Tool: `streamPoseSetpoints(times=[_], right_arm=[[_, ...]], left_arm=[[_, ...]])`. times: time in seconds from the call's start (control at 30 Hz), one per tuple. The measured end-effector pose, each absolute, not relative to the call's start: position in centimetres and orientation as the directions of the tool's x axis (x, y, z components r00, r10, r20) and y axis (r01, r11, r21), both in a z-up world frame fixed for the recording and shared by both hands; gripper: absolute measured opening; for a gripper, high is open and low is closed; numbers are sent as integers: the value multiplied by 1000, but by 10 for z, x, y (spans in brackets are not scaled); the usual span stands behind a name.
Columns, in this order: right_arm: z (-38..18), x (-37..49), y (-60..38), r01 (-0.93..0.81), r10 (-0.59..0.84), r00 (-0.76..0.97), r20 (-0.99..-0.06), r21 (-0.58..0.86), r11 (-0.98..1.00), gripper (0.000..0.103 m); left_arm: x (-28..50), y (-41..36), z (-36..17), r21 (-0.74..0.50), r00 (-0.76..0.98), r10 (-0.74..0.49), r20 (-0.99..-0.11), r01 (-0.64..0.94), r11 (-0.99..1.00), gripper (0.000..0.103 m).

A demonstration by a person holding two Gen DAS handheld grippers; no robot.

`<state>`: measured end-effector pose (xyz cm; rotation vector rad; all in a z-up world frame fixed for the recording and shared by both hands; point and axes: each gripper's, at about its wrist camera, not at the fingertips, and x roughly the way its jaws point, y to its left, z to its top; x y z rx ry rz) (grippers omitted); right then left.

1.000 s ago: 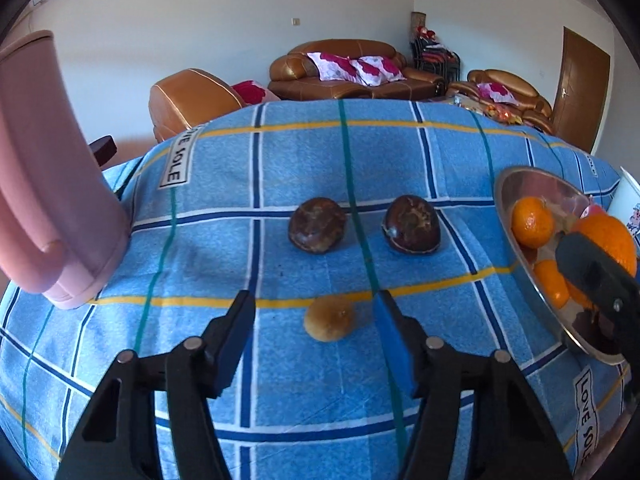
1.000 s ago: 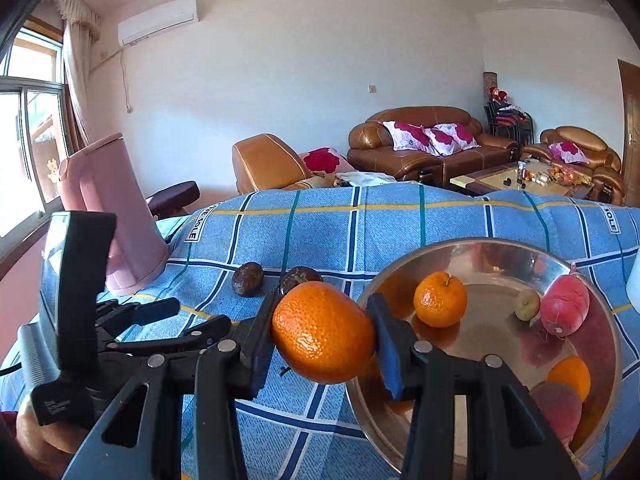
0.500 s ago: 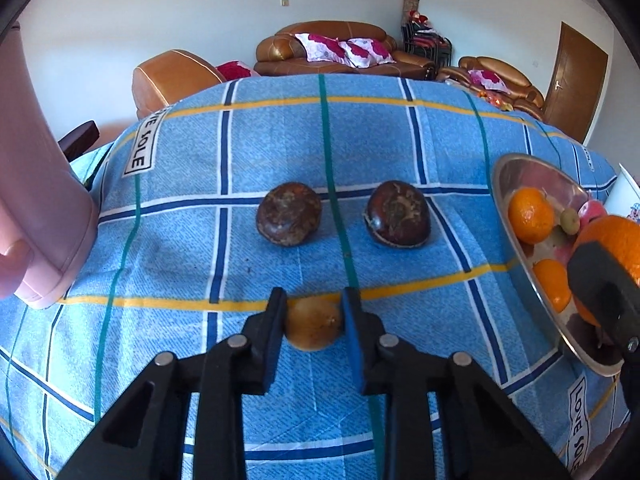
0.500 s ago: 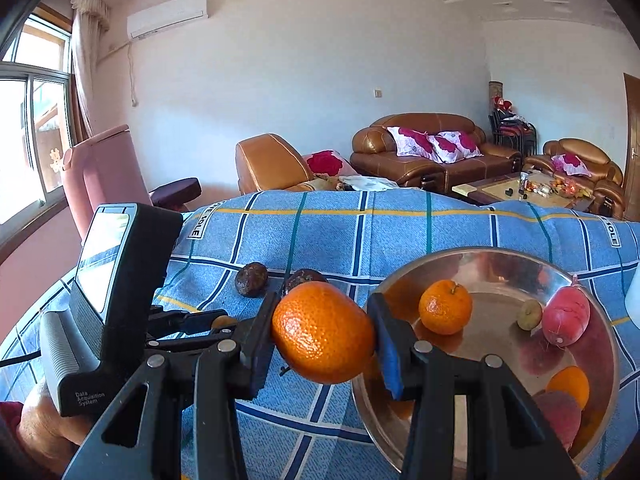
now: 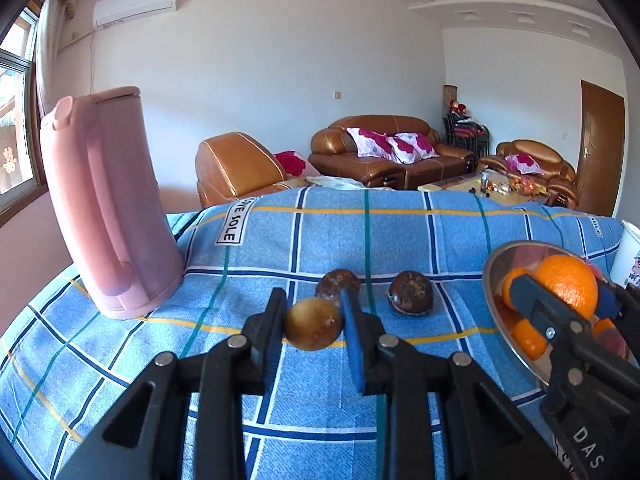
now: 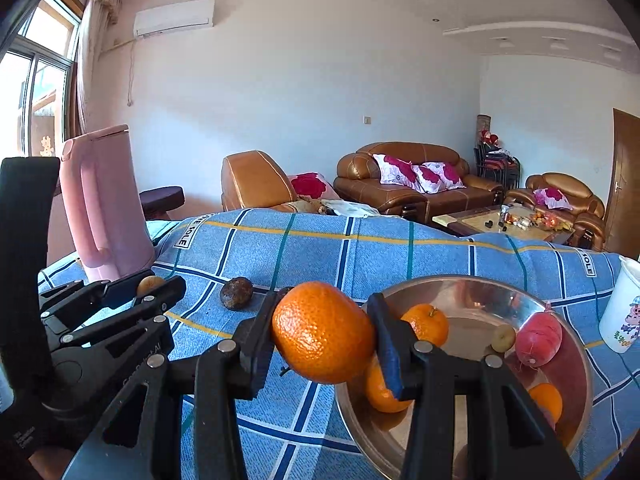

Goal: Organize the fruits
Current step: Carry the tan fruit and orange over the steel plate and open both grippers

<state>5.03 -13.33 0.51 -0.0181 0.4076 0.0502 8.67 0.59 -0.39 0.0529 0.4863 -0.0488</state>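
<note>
Left wrist view: the left gripper [image 5: 314, 322] is clenched on a small yellow-brown fruit [image 5: 313, 323], which is pinched between both pads above the blue checked cloth [image 5: 360, 236] covering the tabletop. Two dark brown fruits [image 5: 411, 293] are seen lying on the cloth just beyond the gripper, one of them partly hidden behind the held fruit. A pink kettle [image 5: 106, 204] is stood on the cloth at the left. Right wrist view: the right gripper [image 6: 326, 334] is closed on a large orange [image 6: 323, 332], which is held above the near rim of the steel bowl [image 6: 576, 344]. Inside the bowl, smaller oranges [image 6: 426, 324], a red-pink fruit [image 6: 538, 334] and a small pale green fruit [image 6: 503, 338] are contained. A white cup [image 6: 622, 312] is placed just beside the bowl at the right
</note>
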Motion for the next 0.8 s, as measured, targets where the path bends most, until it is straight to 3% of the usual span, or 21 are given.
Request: streamPoseSetpoints(times=[0.23, 0.8], right_arm=[[5, 42, -132, -45, 36, 917, -397, -13, 999, 47], [6, 12, -144, -48, 31, 914, -405, -31, 998, 47]], left_arm=[[68, 5, 0, 40, 904, -19, -427, 40, 998, 29], [42, -7, 0, 19, 903, -32, -429, 44, 999, 29]])
